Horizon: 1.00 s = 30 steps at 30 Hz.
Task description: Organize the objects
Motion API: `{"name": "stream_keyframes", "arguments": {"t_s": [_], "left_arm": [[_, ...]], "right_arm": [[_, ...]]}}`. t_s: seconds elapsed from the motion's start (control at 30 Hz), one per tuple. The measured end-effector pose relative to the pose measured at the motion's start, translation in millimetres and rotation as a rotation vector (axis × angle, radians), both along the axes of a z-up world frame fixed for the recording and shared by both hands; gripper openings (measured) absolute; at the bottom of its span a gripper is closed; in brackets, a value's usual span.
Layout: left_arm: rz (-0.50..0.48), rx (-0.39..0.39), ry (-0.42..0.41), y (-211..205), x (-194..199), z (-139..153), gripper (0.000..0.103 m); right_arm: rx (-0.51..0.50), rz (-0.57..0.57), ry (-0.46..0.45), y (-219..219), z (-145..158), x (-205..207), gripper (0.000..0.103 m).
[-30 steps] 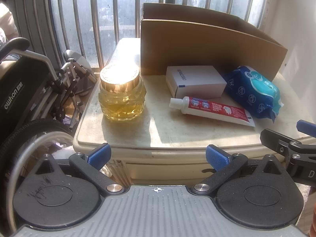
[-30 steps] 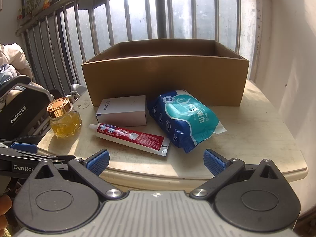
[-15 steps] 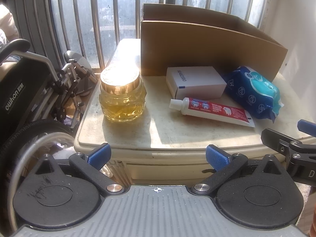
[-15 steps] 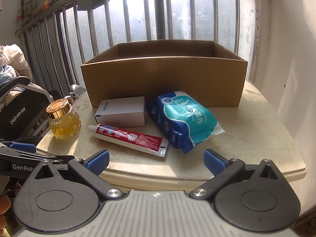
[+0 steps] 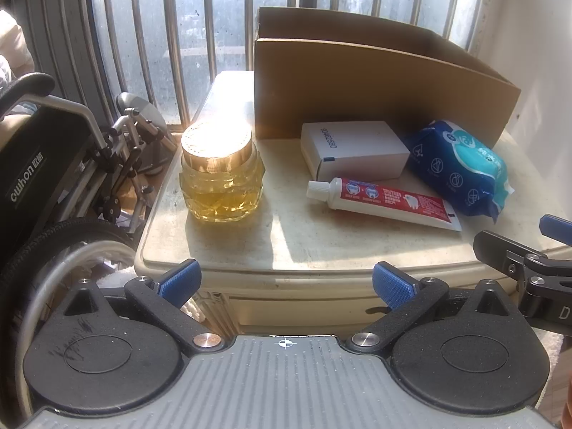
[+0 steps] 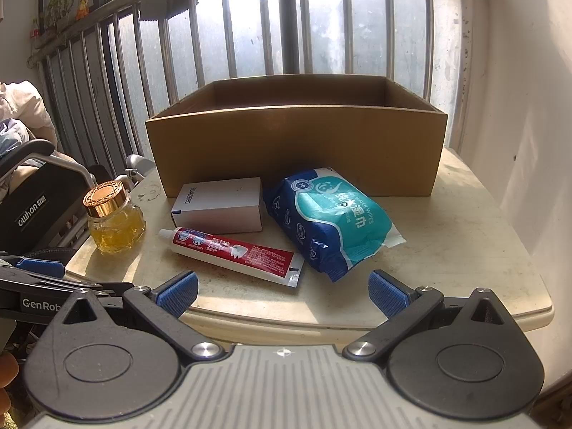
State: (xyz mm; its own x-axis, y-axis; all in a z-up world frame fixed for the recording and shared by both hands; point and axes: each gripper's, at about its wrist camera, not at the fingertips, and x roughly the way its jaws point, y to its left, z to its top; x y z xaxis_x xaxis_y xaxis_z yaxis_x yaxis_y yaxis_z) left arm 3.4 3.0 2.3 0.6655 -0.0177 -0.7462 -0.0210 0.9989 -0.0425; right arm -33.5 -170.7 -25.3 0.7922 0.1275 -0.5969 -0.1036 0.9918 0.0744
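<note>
On a cream table (image 5: 321,246) (image 6: 457,250) lie a glass jar of amber liquid with a gold lid (image 5: 220,175) (image 6: 112,220), a white box (image 5: 354,148) (image 6: 218,205), a red and white toothpaste tube (image 5: 386,203) (image 6: 232,250) and a blue pack of wet wipes (image 5: 461,168) (image 6: 329,221). Behind them stands an open cardboard box (image 5: 375,89) (image 6: 296,139). My left gripper (image 5: 286,280) is open at the table's near edge, in front of the jar. My right gripper (image 6: 282,291) is open, just short of the toothpaste and the wipes.
A folded wheelchair (image 5: 53,164) (image 6: 32,196) stands left of the table. Window bars (image 6: 250,28) run behind the box and a white wall (image 6: 529,107) closes the right side. The right gripper's body (image 5: 529,271) shows at the left wrist view's right edge.
Both grippers have crept a little closer to the table. Nothing on the table has moved.
</note>
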Motion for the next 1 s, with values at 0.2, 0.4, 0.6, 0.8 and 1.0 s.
{"name": "stream_keyframes", "arguments": {"t_s": [0.2, 0.4, 0.6, 0.8, 1.0], "left_arm": [[0.002, 0.001, 0.002, -0.4, 0.8, 0.5, 0.103], [0.003, 0.003, 0.006, -0.2, 1.4, -0.5, 0.103], [0.002, 0.002, 0.007, -0.1, 1.8, -0.8, 0.103], [0.002, 0.002, 0.007, 0.0, 1.4, -1.1, 0.103], [0.001, 0.001, 0.012, -1.1, 1.1, -2.4, 0.103]], "right_arm": [[-0.004, -0.001, 0.001, 0.5, 0.1, 1.1, 0.103], [-0.004, -0.001, 0.000, 0.4, -0.5, 1.5, 0.103], [-0.005, -0.007, -0.005, -0.2, -0.5, 1.9, 0.103], [-0.004, -0.011, -0.006, -0.8, -0.5, 1.0, 0.103], [0.001, -0.013, -0.007, -2.2, -1.3, 1.5, 0.103]]}}
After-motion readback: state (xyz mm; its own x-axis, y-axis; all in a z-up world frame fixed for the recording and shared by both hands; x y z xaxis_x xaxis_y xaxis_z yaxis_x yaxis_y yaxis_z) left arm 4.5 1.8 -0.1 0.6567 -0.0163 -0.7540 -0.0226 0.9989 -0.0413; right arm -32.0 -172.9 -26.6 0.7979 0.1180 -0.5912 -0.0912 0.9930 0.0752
